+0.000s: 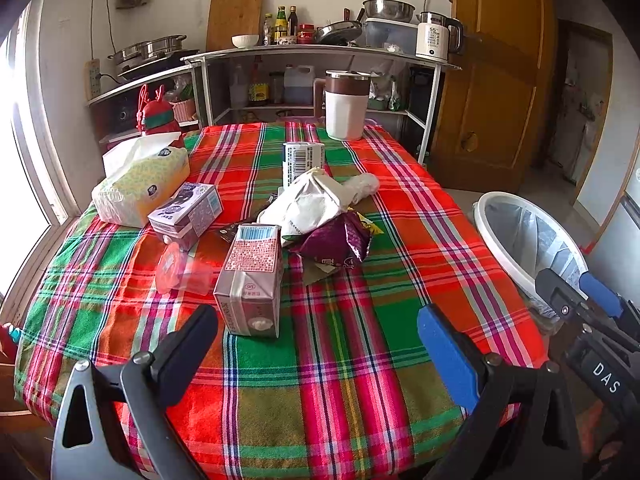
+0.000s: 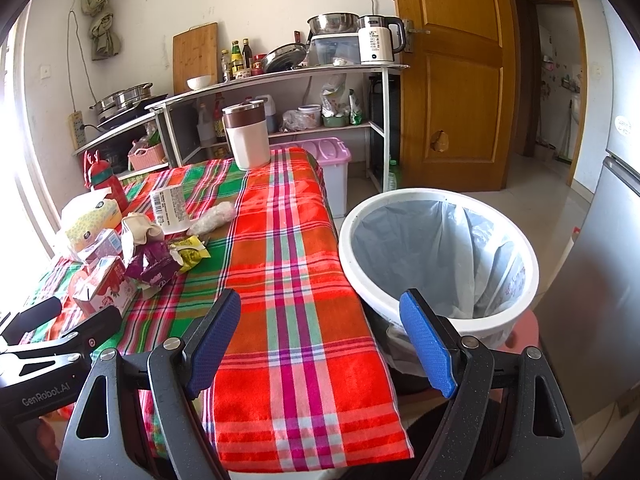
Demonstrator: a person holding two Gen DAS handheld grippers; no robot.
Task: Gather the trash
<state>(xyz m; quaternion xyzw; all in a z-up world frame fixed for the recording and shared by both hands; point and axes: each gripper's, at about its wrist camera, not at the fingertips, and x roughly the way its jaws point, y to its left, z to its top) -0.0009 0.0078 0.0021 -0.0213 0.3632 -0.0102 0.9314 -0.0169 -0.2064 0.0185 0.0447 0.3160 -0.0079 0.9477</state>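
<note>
With nothing picked up yet, the left tool (image 1: 318, 344) and right tool (image 2: 320, 340) gape wide; cartons and wrappers (image 1: 320, 220) litter the surface (image 1: 360, 360), the lined bin (image 2: 438, 256) waiting just beside.

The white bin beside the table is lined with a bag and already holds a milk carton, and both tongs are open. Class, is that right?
Not quite. The white bin is lined but holds no carton, as the right wrist view shows; the milk carton stands on the table. Both the left tongs and right tongs are open.
</note>
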